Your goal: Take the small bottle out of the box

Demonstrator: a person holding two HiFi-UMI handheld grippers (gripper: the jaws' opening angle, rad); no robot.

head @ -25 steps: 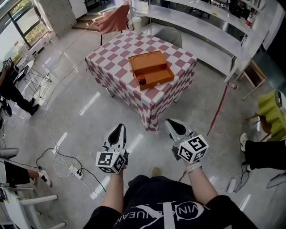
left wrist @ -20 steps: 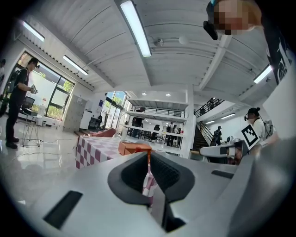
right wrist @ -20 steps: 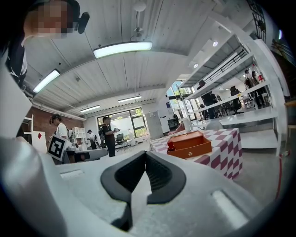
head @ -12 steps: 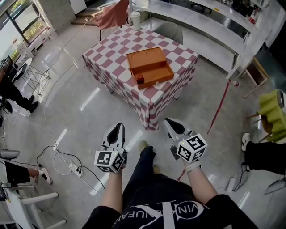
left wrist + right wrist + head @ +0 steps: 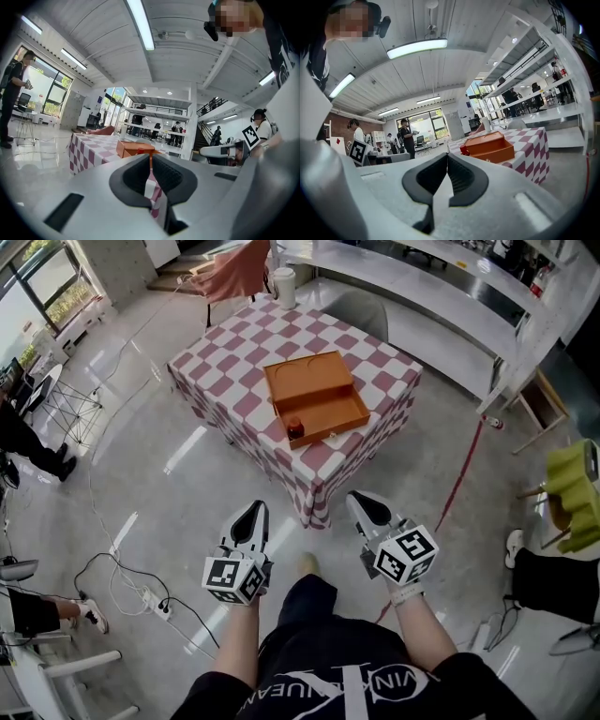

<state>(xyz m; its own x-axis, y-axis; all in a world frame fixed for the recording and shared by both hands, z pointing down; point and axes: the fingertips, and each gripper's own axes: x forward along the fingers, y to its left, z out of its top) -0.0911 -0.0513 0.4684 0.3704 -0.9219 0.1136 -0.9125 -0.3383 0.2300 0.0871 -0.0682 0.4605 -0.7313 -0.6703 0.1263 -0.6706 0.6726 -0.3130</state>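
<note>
Left hand-held gripper [image 5: 251, 512], right hand-held gripper [image 5: 364, 502]: 2 abreast, level (closed)

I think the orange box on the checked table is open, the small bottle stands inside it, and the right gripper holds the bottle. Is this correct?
Not quite. The right gripper holds nothing: the right gripper view shows its jaws together and empty, well short of the table. The orange box is open and the small bottle stands inside it, as you say.
</note>
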